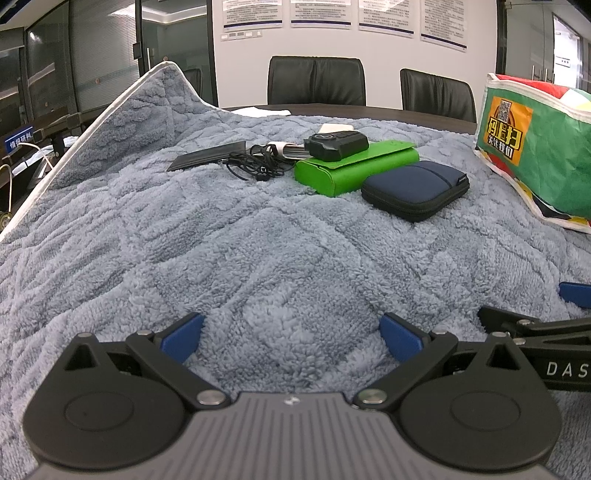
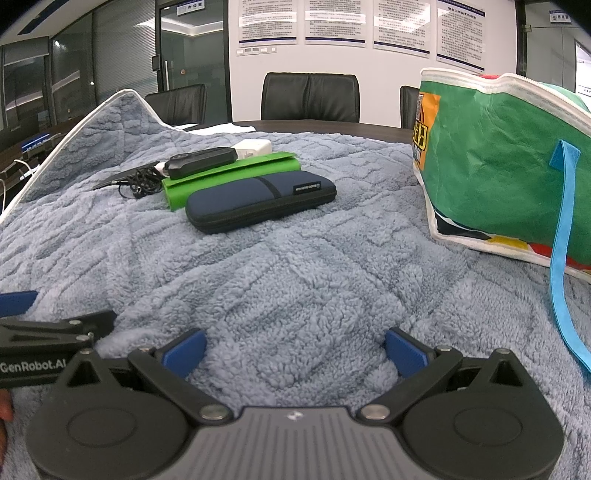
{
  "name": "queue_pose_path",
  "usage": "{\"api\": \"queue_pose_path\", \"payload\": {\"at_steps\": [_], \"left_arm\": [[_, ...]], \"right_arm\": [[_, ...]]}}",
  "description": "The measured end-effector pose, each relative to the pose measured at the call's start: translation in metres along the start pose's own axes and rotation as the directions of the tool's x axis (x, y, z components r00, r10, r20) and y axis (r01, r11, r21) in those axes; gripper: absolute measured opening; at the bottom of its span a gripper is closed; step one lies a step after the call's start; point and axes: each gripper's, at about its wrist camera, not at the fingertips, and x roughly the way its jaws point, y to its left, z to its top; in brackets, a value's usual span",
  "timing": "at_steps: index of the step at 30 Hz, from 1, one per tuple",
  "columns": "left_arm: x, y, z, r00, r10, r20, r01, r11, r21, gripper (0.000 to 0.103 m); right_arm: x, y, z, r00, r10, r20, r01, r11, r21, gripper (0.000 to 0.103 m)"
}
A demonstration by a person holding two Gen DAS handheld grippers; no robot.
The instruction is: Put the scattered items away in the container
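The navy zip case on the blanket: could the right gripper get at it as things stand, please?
Probably yes. The right gripper is open and empty, and only bare blanket lies between it and the navy zip case. The green pouch sits close behind the case; the near side is free.

A grey-blue blanket (image 1: 280, 258) with white piping carries a bright green case (image 1: 354, 168). Just beside the case lie a navy pouch (image 1: 415, 190) and black cable (image 1: 251, 164). Right of them, the bag (image 2: 498, 155) is green with orange, red and yellow print and a light-blue strap (image 2: 559, 236).

place: office meeting room | evidence: black leather chairs (image 1: 316, 79), dark conference table (image 2: 325, 127), printed wall posters (image 2: 334, 22), glass partitions (image 1: 92, 55)
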Motion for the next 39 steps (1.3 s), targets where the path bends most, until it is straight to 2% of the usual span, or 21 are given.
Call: {"api": "queue_pose_path", "payload": {"at_steps": [39], "left_arm": [[0.0007,0.0016,0.0012,1.0,-0.001,0.0,0.001,1.0,-0.009,0.103]], "right_arm": [[-0.0001,0.0002,0.0004,1.0,0.0,0.0,0.0,1.0,-0.001,0.103]]}}
